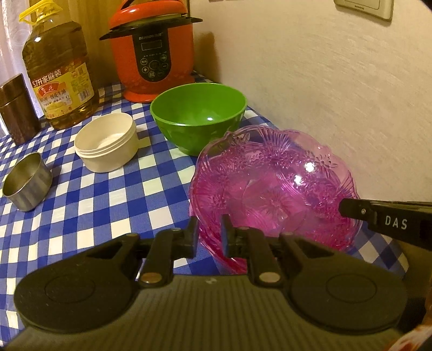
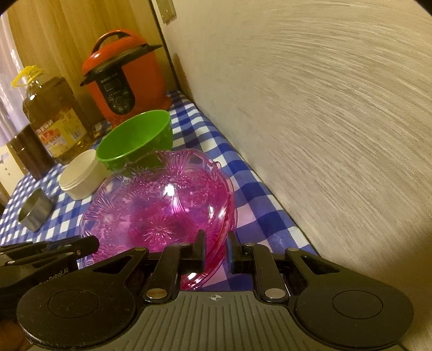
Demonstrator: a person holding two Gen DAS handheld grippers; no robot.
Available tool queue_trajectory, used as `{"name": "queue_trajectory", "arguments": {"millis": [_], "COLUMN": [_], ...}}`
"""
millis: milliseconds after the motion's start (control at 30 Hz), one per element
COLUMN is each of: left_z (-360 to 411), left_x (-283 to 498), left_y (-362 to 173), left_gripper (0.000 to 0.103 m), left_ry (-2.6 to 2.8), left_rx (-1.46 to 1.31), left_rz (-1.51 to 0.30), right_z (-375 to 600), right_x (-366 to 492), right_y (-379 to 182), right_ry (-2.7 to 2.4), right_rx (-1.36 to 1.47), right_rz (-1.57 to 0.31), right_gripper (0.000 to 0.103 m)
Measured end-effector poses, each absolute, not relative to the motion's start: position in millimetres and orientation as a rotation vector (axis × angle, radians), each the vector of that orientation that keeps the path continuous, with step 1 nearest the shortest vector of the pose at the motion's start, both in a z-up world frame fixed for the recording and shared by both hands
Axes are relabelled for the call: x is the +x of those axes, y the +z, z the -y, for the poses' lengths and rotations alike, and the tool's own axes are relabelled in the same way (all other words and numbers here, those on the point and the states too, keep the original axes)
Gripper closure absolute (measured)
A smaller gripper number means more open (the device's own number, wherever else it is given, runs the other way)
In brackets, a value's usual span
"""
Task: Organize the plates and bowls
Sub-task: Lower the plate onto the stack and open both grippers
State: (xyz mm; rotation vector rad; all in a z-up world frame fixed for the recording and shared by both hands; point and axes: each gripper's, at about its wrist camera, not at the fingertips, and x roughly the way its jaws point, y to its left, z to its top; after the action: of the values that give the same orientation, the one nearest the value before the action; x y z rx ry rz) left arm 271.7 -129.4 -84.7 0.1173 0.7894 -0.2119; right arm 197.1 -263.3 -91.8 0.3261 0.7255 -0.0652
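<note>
Tilting toward the wall, pink bowl [image 2: 162, 205].

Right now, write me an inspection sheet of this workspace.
Surface: blue-and-white checked tablecloth, set against the wall.
Job's things: pink glass bowl, apparently stacked dishes; green bowl behind it.
Clutter: white tub, steel cup, oil bottle, dark canister, red pressure cooker.
Grippers: left tool straddles the pink bowl's near rim; right tool straddles its right rim; grip unclear on both.
Cables: nothing seen.
Surroundings: textured wall, wall plate.
</note>
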Motion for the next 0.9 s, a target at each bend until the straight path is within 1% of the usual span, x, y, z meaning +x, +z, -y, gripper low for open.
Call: {"name": "queue_trajectory", "arguments": {"millis": [100,167,200,233,267,300,333,600,900], "left_z": [129.5,130.1,131.2,132.2,132.8,131.6,129.5,111.4,95.2], "left_x": [272.7,274.1,274.5,274.4,274.8,274.8,274.5,264.1,237.3], "left_y": [-85.0,-86.7,-87.8,-88.6,-90.0,-90.6,-90.8,-86.9,-66.3], "left_gripper": [0.087,0.085,0.081,0.072,0.068,0.065,0.065,0.065,0.065], "left_ry": [-0.214,-0.218,-0.220,-0.223,-0.212,-0.206,-0.202,-0.179,-0.162], "left_rx": [0.120,0.129,0.138,0.146,0.155,0.148,0.135,0.052,-0.058], "left_rz": [-0.789,-0.796,-0.799,-0.796,-0.798,-0.797,-0.794,-0.782,-0.762], "right_z": [263.3,263.7,264.0,264.2,264.6,265.7,266.7,275.3,266.6], "right_x": [197.7,198.4,199.2,199.9,200.6,201.7,202.2,192.7,170.1], "right_y": [-93.4,-93.7,-94.1,-93.8,-93.8,-94.3,-94.6,-91.0,-80.0], "right_ry": [-0.070,-0.071,-0.071,-0.071,-0.072,-0.074,-0.077,-0.079,-0.064], "right_rx": [0.328,0.329,0.329,0.329,0.330,0.337,0.346,0.392,0.394], "right_rz": [-0.729,-0.731,-0.733,-0.733,-0.731,-0.733,-0.733,-0.706,-0.694], "right_gripper": [0.088,0.088,0.088,0.084,0.079,0.061,0.048,0.047,0.047]}}
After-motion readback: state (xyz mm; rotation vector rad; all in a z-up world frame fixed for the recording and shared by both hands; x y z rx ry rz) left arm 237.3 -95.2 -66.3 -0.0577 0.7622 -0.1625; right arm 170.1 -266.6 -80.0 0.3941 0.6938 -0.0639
